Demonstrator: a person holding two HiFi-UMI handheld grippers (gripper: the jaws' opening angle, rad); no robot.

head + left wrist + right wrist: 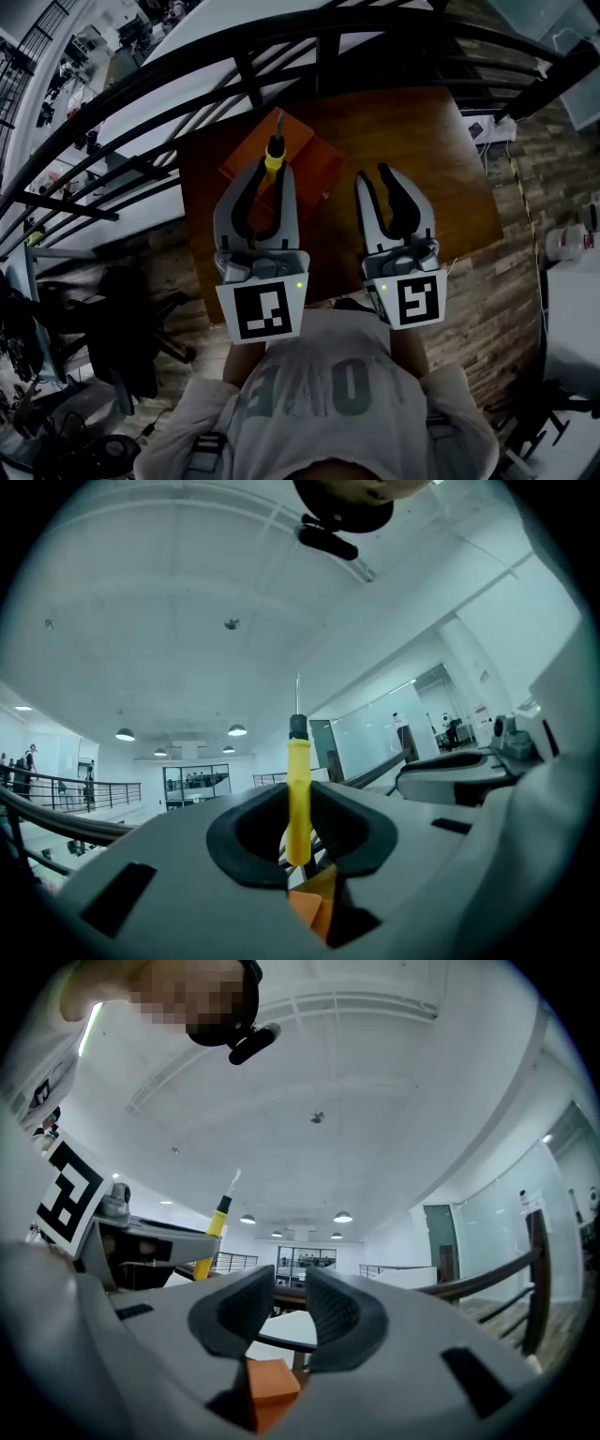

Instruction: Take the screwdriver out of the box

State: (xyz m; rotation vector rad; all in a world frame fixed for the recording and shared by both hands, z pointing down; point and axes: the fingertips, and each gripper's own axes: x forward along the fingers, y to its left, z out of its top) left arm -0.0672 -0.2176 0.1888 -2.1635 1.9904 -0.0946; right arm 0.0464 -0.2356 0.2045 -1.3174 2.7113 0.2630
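The yellow-handled screwdriver (274, 159) stands upright between the closed jaws of my left gripper (274, 169), lifted above the orange box (314, 173) on the brown table (412, 159). In the left gripper view the screwdriver (298, 799) points up with its thin shaft on top, the pads of the left gripper (298, 841) pressing on its handle, and the box (314, 907) shows below. My right gripper (375, 178) is held beside it on the right, with a small gap between its jaws and nothing in them. In the right gripper view the screwdriver (217, 1227) appears at the left, the right gripper (291, 1288) is empty, and the box (272, 1382) lies beneath.
A black railing (281, 56) curves past the table's far side. A power strip (487, 131) lies on the floor at the right. A dark office chair (131, 328) stands at the lower left. The person's light shirt (319, 394) fills the bottom of the head view.
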